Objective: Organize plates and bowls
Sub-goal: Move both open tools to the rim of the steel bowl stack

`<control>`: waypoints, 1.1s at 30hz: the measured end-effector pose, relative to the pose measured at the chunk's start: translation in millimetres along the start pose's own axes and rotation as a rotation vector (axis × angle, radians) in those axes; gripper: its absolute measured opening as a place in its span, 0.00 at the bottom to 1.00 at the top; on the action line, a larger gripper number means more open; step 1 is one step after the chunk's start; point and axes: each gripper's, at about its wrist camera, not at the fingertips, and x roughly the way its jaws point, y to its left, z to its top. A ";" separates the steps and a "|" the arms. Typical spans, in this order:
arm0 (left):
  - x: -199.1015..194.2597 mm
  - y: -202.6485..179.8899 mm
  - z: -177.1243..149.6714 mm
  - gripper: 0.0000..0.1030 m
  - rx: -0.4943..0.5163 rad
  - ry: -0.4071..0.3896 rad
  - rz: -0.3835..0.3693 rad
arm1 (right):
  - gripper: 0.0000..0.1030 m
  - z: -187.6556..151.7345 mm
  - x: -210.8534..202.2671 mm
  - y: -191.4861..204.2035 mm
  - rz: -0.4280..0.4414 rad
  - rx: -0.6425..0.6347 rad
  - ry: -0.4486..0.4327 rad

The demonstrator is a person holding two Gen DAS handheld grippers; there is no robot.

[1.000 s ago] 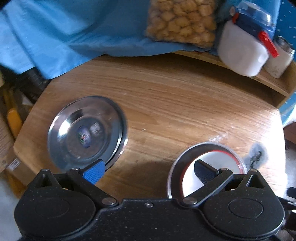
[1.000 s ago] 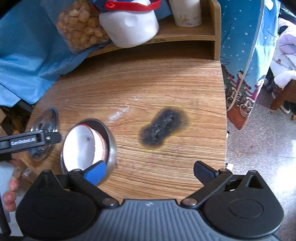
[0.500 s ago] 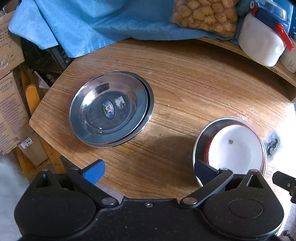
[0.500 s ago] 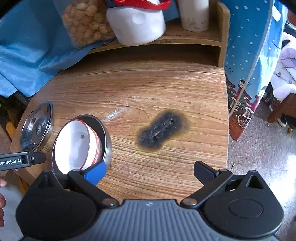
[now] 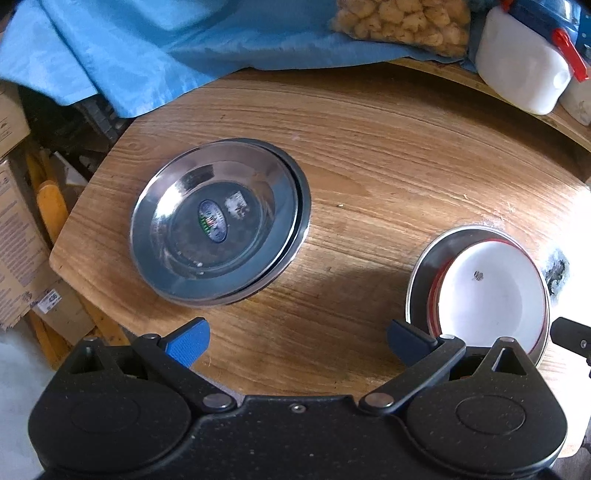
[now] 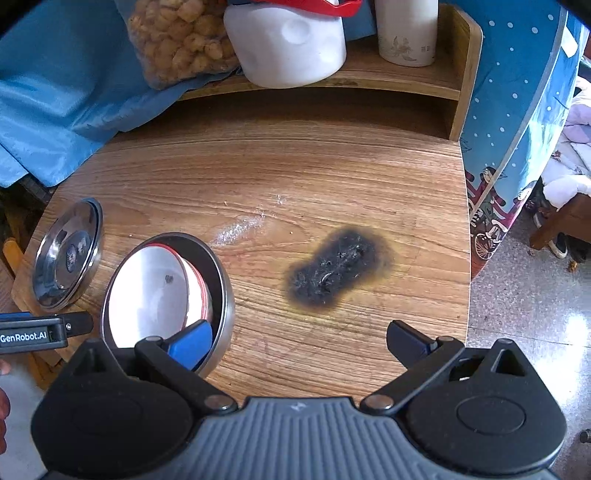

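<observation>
Stacked steel plates (image 5: pixel 218 225) lie on the left of the wooden table (image 5: pixel 369 166); they also show at the left in the right wrist view (image 6: pixel 68 254). A white bowl with a red rim (image 5: pixel 491 295) sits inside a steel bowl (image 5: pixel 428 266) on the right; the pair shows in the right wrist view too (image 6: pixel 162 291). My left gripper (image 5: pixel 297 338) is open and empty, above the table's near edge between plates and bowls. My right gripper (image 6: pixel 299 341) is open and empty, its left fingertip (image 6: pixel 192 343) over the steel bowl's near rim.
A black burn mark (image 6: pixel 336 269) scars the table's right part. A raised shelf (image 6: pixel 406 77) at the back holds a white jug (image 6: pixel 288 40), a bag of snacks (image 6: pixel 181 40) and a white cup (image 6: pixel 406 29). Blue cloth (image 5: pixel 147 48) drapes the back left. Cardboard boxes (image 5: pixel 22 240) stand left of the table.
Both grippers have pulled back and up from the table. The left one has shifted so the plates and bowls sit further out in its view. Plates and bowls have stayed put.
</observation>
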 end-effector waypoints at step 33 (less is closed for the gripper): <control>23.9 -23.0 12.0 0.99 0.242 -0.014 -0.089 | 1.00 -1.5 6.8 14.7 -0.092 0.029 0.037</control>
